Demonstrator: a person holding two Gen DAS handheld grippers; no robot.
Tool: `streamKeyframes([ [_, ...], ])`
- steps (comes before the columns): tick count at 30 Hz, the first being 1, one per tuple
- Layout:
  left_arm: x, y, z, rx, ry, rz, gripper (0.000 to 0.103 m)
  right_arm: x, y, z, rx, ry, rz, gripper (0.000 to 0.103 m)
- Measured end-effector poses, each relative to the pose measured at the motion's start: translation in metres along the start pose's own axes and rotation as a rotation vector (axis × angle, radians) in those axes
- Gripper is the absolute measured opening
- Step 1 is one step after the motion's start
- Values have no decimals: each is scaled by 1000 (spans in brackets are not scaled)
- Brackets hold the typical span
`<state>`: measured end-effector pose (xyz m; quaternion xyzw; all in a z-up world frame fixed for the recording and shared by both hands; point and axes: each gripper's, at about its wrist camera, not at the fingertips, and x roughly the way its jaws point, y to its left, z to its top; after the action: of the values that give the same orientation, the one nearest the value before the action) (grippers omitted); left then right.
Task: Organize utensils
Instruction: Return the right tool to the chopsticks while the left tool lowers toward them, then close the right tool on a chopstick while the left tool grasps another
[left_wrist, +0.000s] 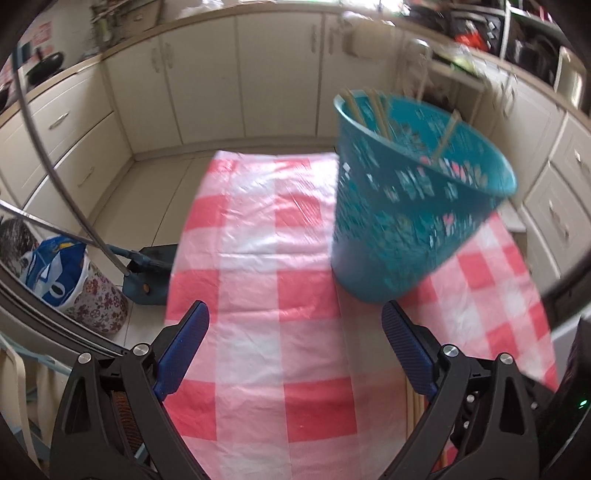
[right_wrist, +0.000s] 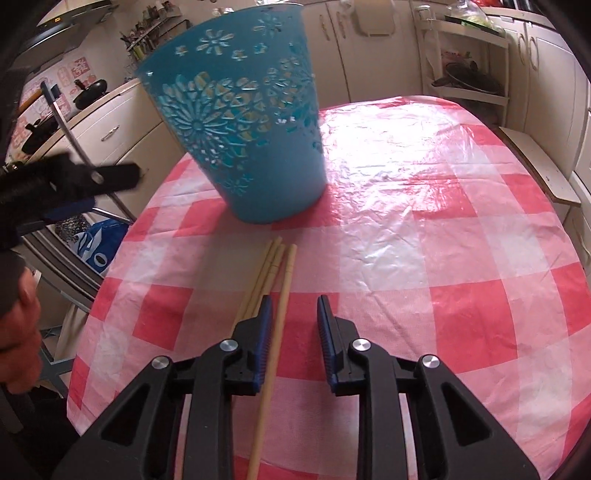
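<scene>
A teal perforated plastic basket (left_wrist: 410, 199) stands on the table with several wooden chopsticks (left_wrist: 380, 110) leaning inside it; it also shows in the right wrist view (right_wrist: 243, 122). My left gripper (left_wrist: 295, 325) is open and empty, just short of the basket's base. My right gripper (right_wrist: 293, 306) is open over the table, and several loose chopsticks (right_wrist: 271, 266) lie on the cloth by its left finger, one running between the jaws. The left gripper also shows blurred at the left of the right wrist view (right_wrist: 92, 181).
The table wears a red-and-white checked plastic cloth (right_wrist: 424, 229). Cream kitchen cabinets (left_wrist: 207, 81) ring the room. A floral bin with a blue bag (left_wrist: 70, 280) and a mop (left_wrist: 147, 273) stand on the floor at the left. A white shelf rack (right_wrist: 469, 62) stands behind the table.
</scene>
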<state>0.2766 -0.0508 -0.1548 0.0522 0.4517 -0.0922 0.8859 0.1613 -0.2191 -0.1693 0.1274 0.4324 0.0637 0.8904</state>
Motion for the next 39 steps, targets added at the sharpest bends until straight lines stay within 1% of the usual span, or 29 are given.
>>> streamKeyframes([
  [1,2,-2,-2,13,7,-2,91,1,3,-1,-21,2,-18,25],
  [2,5,-8,-6,37,22,-8,91,3,6,-2,-53,10,-57,24],
  [3,8,-11,-8,52,32,-11,91,3,8,-2,-70,7,-70,22],
  [5,14,-20,-14,83,54,-21,91,4,11,-3,-95,9,-107,12],
  [6,18,-26,-17,99,68,-30,91,4,10,-4,-94,8,-113,11],
  [8,26,-38,-25,132,96,-46,90,2,4,-3,-68,5,-109,10],
  [11,36,-51,-33,161,121,-48,90,0,-5,-1,-38,-2,-104,10],
  [13,41,-52,-36,146,132,-60,90,0,-9,0,-31,1,-100,10],
  [18,54,-46,-40,93,188,-100,90,-3,-16,0,-8,4,-94,10],
  [21,58,-47,-45,103,199,-91,90,-5,-21,1,13,5,-84,10],
  [24,60,-48,-47,106,197,-96,90,-5,-21,2,20,5,-81,10],
  [28,62,-53,-50,145,200,-57,90,-5,-25,3,26,8,-76,10],
  [31,61,-55,-49,145,196,-58,90,-4,-25,5,22,7,-79,10],
  [32,61,-55,-49,144,195,-60,88,-3,-25,6,21,7,-80,10],
  [34,58,-57,-49,150,182,-67,81,-2,-24,7,16,7,-83,10],
  [37,53,-61,-47,170,158,-83,59,0,-19,8,-23,10,-90,10],
  [39,51,-62,-46,182,151,-98,37,1,-15,8,-50,20,-68,7],
])
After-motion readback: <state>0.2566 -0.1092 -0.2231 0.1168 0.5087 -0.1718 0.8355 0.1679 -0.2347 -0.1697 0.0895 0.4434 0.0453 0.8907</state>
